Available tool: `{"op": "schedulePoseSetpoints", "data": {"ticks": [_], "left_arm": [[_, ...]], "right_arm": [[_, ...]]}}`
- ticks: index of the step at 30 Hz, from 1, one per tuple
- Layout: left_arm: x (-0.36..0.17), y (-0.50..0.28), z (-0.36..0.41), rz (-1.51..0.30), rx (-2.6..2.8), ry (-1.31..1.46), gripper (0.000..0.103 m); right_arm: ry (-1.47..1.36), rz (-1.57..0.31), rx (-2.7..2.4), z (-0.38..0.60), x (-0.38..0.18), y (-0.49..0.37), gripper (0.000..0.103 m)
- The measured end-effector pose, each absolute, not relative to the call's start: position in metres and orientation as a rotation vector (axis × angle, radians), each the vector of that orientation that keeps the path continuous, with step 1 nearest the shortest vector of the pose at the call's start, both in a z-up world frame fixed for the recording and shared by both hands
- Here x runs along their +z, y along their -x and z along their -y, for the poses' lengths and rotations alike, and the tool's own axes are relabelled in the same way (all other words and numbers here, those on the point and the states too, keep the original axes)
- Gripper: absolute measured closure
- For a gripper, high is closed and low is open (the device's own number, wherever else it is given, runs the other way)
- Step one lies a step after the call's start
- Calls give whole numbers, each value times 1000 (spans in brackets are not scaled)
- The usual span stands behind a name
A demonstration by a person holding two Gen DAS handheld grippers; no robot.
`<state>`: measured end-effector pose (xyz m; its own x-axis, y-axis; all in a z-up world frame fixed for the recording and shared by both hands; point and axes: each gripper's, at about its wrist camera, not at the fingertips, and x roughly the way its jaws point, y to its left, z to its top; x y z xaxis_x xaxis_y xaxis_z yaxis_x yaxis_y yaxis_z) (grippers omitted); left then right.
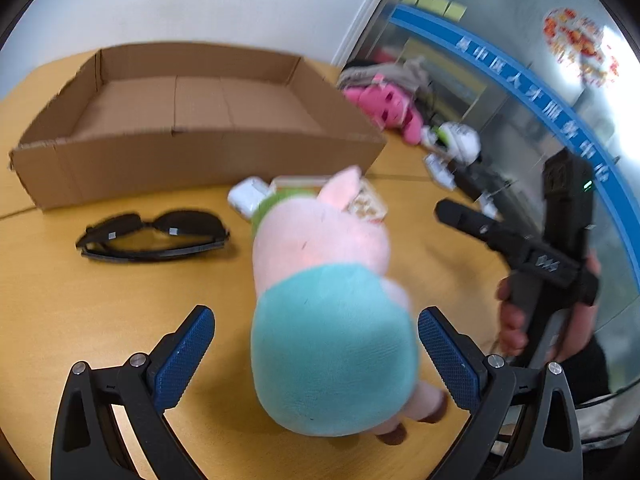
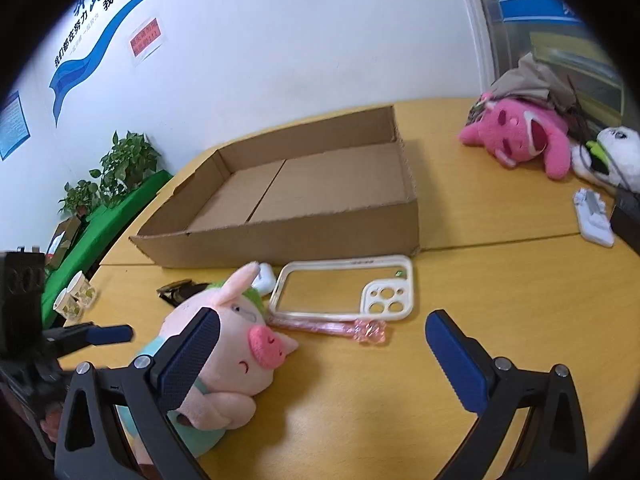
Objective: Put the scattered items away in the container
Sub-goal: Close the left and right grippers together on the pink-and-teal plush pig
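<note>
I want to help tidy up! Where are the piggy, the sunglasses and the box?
Piggy (image 1: 320, 248): left wrist view, on its pink back.
Sunglasses (image 1: 152, 234): left wrist view, on the bridge between the dark lenses.
Box (image 2: 320, 236): right wrist view, on its near outer wall.

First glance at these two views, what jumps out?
The pink pig plush in teal shorts lies on the yellow table, framed by the open left gripper. Behind it sits the empty cardboard box, with sunglasses at the plush's left and a cream phone case near the box.
</note>
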<state>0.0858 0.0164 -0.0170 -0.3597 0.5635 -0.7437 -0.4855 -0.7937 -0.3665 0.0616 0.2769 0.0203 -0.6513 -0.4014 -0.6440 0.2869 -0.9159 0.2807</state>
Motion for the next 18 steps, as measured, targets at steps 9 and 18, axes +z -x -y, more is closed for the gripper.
{"op": "schedulePoseSetpoints", "data": {"ticks": [9, 18], "left_arm": [[-35, -89, -24, 163, 2051, 1322, 4], [-37, -94, -40, 128, 2001, 1307, 15]], "right_arm": [[-1110, 197, -2457, -256, 8, -57, 1], [-1172, 250, -2341, -222, -3, -50, 1]]}}
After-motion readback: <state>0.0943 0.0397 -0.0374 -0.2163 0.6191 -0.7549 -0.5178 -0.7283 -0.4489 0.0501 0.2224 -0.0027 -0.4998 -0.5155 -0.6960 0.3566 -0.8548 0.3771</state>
